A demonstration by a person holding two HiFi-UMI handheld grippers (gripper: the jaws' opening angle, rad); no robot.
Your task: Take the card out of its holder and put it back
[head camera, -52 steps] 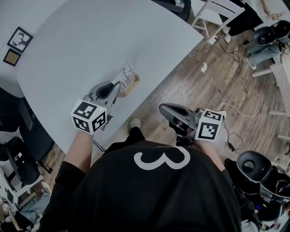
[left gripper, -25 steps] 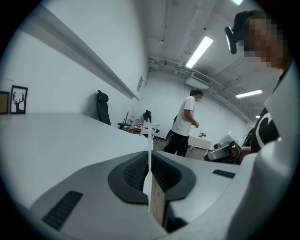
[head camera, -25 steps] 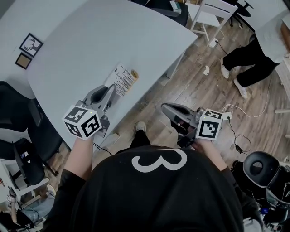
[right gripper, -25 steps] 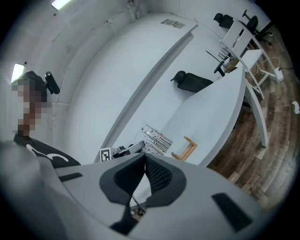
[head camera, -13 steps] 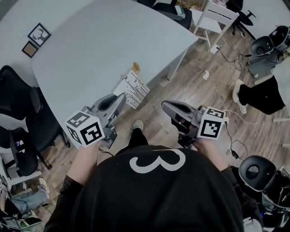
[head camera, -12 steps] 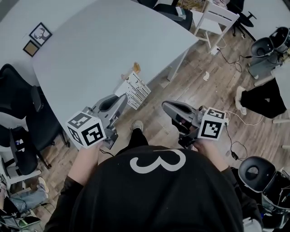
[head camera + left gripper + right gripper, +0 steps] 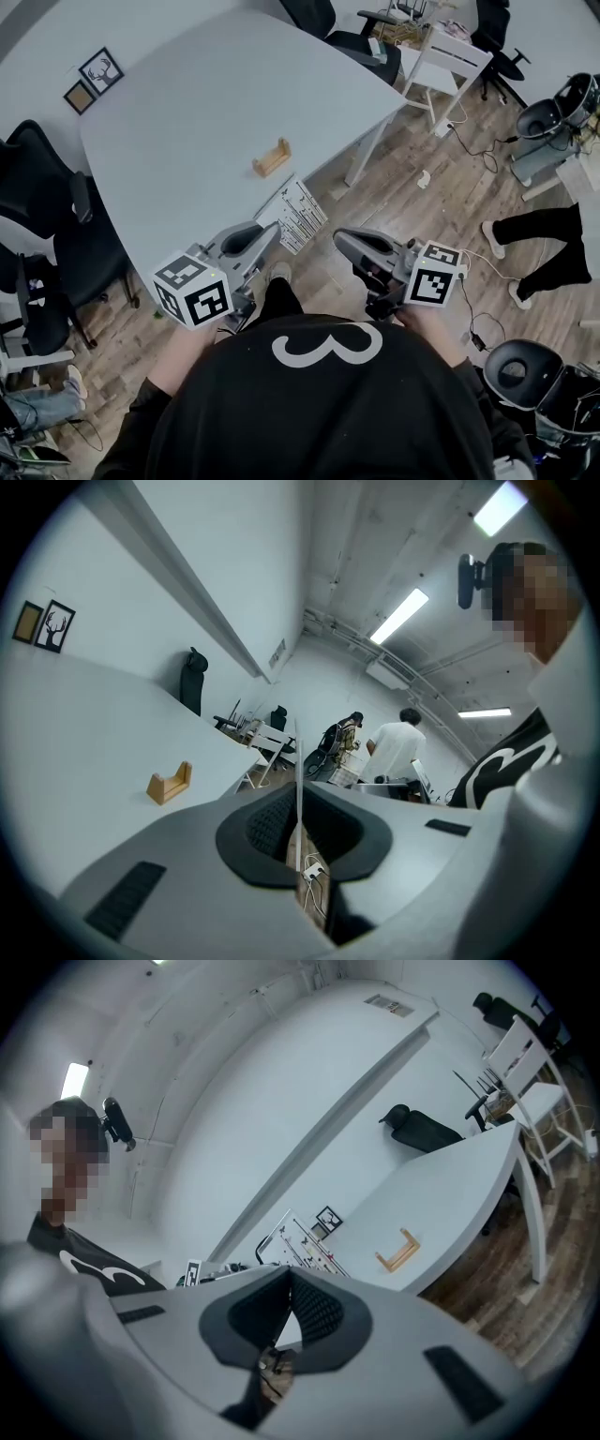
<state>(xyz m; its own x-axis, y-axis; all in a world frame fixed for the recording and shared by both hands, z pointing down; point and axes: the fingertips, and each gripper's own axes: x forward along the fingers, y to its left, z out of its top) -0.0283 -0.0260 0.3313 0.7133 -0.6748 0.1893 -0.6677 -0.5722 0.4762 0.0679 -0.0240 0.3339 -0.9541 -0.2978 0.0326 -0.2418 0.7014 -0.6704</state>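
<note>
While the left gripper (image 7: 270,232) has its jaws clenched on one edge of the card (image 7: 300,213), the card hangs past the tabletop (image 7: 187,122) rim, over the floor (image 7: 412,216). It is well apart from the wooden holder (image 7: 271,157), which stands empty on the tabletop. The right gripper (image 7: 339,235) has its jaws pressed together on nothing. With only a thin edge pinched, the card may twist or slip and drop to the floor. Brought back tilted, it may miss the holder or shove that light piece along.
</note>
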